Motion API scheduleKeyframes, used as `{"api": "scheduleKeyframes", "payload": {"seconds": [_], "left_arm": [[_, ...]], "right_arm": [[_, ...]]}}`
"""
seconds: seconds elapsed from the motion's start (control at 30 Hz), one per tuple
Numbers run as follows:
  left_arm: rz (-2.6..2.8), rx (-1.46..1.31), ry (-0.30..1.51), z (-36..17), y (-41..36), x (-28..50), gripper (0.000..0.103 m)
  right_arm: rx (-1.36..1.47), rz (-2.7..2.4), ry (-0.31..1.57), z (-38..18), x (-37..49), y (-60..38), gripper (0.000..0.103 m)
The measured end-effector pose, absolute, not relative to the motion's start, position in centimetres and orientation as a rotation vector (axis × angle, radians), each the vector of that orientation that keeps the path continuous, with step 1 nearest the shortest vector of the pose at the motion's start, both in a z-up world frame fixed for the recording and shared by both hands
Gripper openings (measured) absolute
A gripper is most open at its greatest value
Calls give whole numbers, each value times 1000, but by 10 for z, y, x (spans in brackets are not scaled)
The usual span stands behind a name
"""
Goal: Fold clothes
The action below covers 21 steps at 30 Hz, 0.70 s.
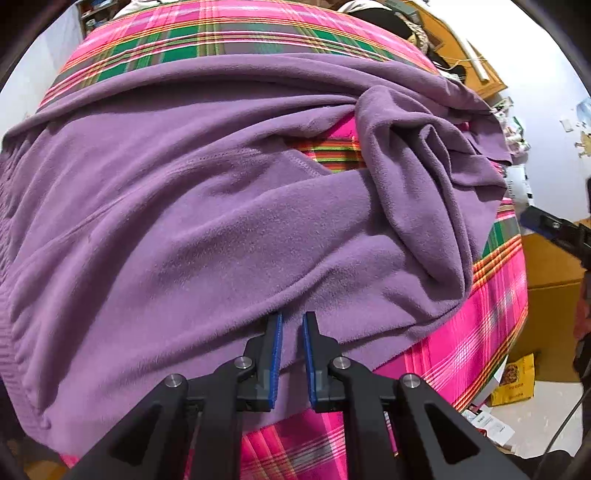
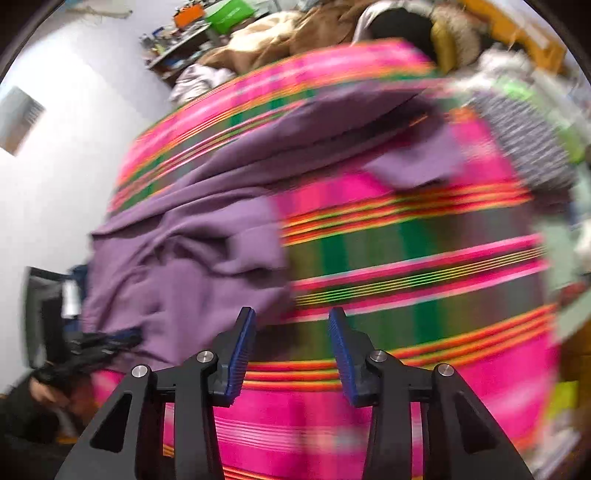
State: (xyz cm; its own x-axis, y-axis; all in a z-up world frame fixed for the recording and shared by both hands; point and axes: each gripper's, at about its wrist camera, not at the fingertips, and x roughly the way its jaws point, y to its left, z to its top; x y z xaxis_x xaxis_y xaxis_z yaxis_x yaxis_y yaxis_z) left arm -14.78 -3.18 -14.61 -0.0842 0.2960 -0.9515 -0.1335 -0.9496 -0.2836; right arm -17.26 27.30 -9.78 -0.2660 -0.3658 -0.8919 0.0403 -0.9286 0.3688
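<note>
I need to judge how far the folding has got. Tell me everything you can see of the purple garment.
The purple garment looks like soft fleece, with a ribbed hem along one edge and a stitched seam. It lies spread and rumpled on the pink plaid cloth, a bunched fold heaped at one side and a gap showing plaid beneath. The left gripper is right at its near edge, jaws narrow; a grip cannot be told. The right gripper, open, is over bare plaid.

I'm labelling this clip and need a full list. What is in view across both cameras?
purple fleece garment: one, purple, rumpled on the plaid cloth
plaid cloth: one, pink, green and orange, spread under the garment
pile of clothes: several, brown and pale, behind the cloth
yellow bag: one, on the floor
left gripper: black, blue pads, narrow gap, tips at the garment
right gripper: black, blue pads, open, over the cloth
</note>
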Motion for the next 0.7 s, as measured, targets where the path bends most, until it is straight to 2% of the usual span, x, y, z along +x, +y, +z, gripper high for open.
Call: {"api": "scheduleKeyframes", "payload": {"seconds": [0.17, 0.2, 0.23, 0.27, 0.4, 0.7], "left_arm": [[2159, -1925, -181, -134, -16, -138, 11], [2166, -1929, -184, -132, -11, -135, 11], [2173, -1933, -187, -130, -6, -133, 11], [2178, -1935, -190, -129, -1, -131, 11], [2193, -1955, -216, -128, 8, -115, 11], [2230, -1973, -282, -133, 31, -101, 11]], "right_arm": [[1756, -2175, -582, -141, -197, 261, 43], [1768, -2169, -591, -144, -199, 261, 39], [1780, -2162, -594, -146, -201, 262, 17], [1782, -2157, -568, -146, -202, 262, 6], [1709, -2167, -442, -128, -200, 276, 4], [1663, -2390, -70, -74, -187, 392, 3]]}}
